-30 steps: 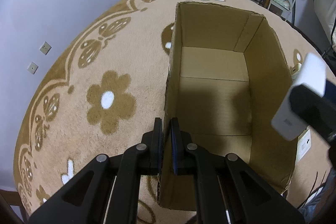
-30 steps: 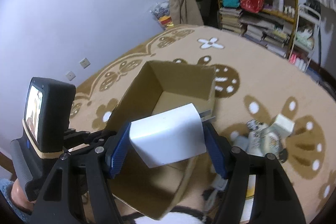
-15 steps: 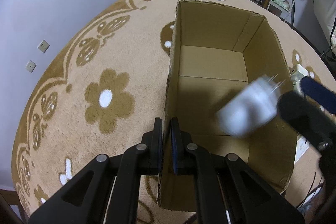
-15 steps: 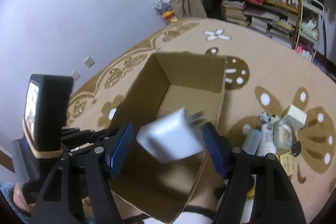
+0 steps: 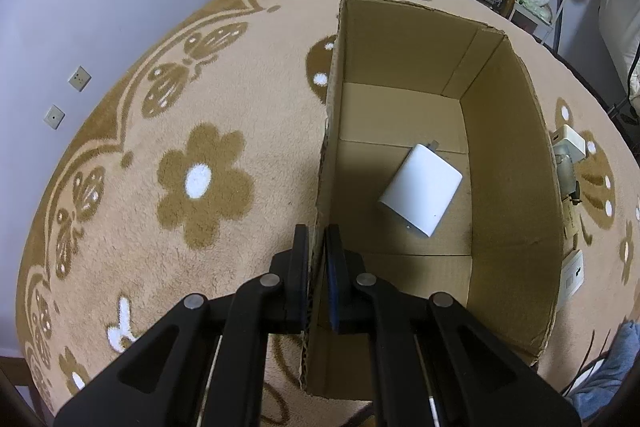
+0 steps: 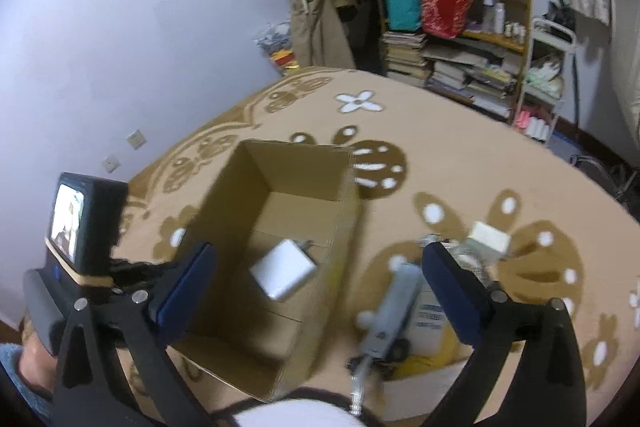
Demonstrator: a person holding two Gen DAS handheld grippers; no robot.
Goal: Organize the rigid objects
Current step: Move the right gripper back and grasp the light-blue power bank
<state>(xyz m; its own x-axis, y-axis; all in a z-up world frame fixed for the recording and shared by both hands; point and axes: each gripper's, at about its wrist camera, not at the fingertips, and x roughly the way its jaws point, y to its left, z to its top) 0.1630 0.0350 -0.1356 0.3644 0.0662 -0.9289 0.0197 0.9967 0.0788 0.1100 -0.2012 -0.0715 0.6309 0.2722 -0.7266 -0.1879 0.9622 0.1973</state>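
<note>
Left gripper (image 5: 317, 259) pinches the box (image 5: 508, 155) wall; right gripper (image 6: 316, 267) just opened, empty — only its view shows the clutter (image 6: 400, 311).

A white charger (image 6: 283, 270) is seen lying inside the cardboard box (image 6: 344, 227); the right gripper (image 6: 318, 269), its jaws just opened wide, is held empty above.

A tan pile carpet (image 5: 168, 131) with brown flower and butterfly motifs is covering the floor. A pale lilac wall (image 6: 140, 27) is carrying two square wall sockets (image 5: 79, 78). A wooden bookshelf (image 6: 480, 39) is holding stacked books (image 6: 404, 55), a teal bag (image 6: 402, 3) and a red patterned bag (image 6: 446, 5).
</note>
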